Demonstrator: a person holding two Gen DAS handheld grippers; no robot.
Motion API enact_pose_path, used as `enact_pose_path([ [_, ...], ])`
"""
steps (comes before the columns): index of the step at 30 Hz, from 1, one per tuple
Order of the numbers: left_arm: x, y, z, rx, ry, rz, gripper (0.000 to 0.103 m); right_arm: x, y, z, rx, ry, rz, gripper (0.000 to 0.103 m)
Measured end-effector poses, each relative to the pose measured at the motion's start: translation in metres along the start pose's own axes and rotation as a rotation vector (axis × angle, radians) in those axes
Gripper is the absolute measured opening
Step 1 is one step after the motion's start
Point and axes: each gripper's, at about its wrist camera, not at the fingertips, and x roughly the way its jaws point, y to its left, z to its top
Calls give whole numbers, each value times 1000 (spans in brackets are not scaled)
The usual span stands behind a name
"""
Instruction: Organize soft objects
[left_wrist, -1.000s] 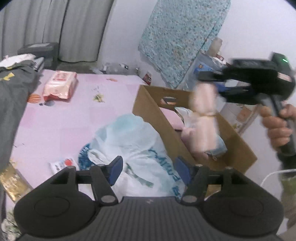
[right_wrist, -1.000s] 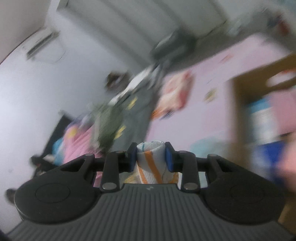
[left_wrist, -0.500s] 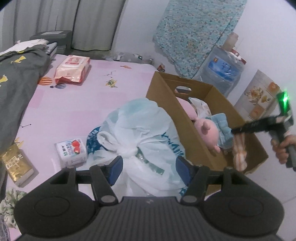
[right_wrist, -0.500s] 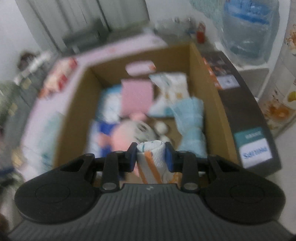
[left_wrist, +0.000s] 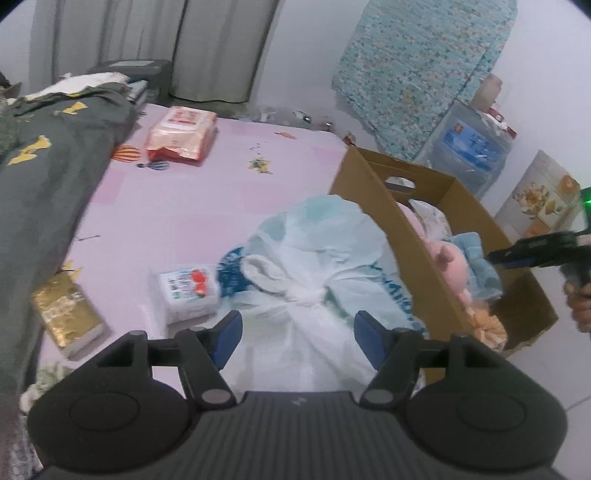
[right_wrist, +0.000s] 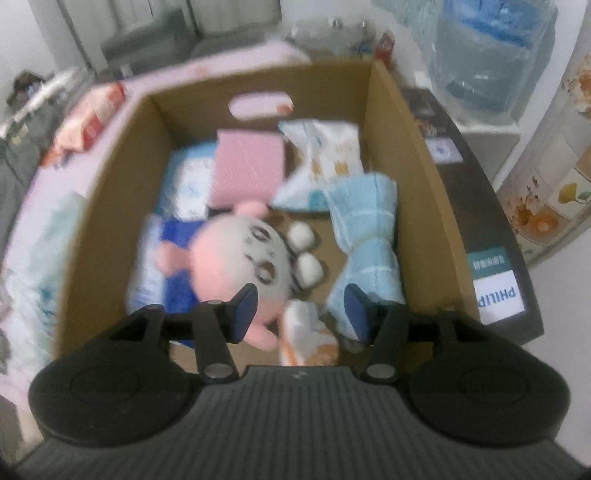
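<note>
Pink bedsheet (left_wrist: 207, 199) underneath, cardboard box (right_wrist: 413, 155) right below the right gripper (right_wrist: 301, 308). Its jaws have just been opening, now parted, and the rolled white-and-orange cloth (right_wrist: 308, 334) lies loose between and under the tips, on the box floor, beside the pink plush toy (right_wrist: 236, 258) and a folded blue towel (right_wrist: 369, 236). "PHILIPS" reads on a dark carton (right_wrist: 496, 291) to the right. Over on the bed, the left gripper (left_wrist: 297, 334) hangs wide apart above a knotted white plastic bag (left_wrist: 314, 280), nothing held.
</note>
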Motion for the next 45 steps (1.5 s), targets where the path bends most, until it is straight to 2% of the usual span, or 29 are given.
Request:
enact_pose_path([
  [3, -10, 13, -5, -12, -21, 48, 69, -23, 15, -2, 35, -72, 95, 53],
  [6, -21, 27, -10, -22, -40, 98, 70, -41, 41, -5, 50, -128, 253, 56],
  [8, -27, 37, -12, -29, -51, 141, 70, -45, 66, -3, 35, -124, 367, 57],
  [13, -34, 59, -18, -54, -71, 240, 70, -35, 138, 10, -40, -37, 566, 59],
  [16, -31, 71, -20, -58, -54, 304, 70, -14, 187, 20, -61, 58, 686, 61],
  [20, -23, 90, -20, -88, -18, 369, 69, 22, 253, 26, -82, 211, 791, 61],
  [23, -16, 105, -16, -111, -10, 376, 69, 48, 305, 30, -127, 302, 830, 61],
  [27, -2, 125, -6, -138, 8, 381, 69, 80, 368, 31, -184, 387, 836, 60],
  [33, 23, 153, 2, -203, 69, 396, 68, 142, 450, 27, -276, 489, 768, 53],
  [37, 37, 164, 2, -232, 106, 395, 66, 174, 477, 18, -321, 535, 708, 49],
  [41, 45, 168, 2, -241, 121, 376, 66, 194, 484, 9, -346, 581, 660, 48],
  [45, 51, 172, 4, -259, 125, 363, 67, 208, 488, 5, -316, 632, 683, 47],
])
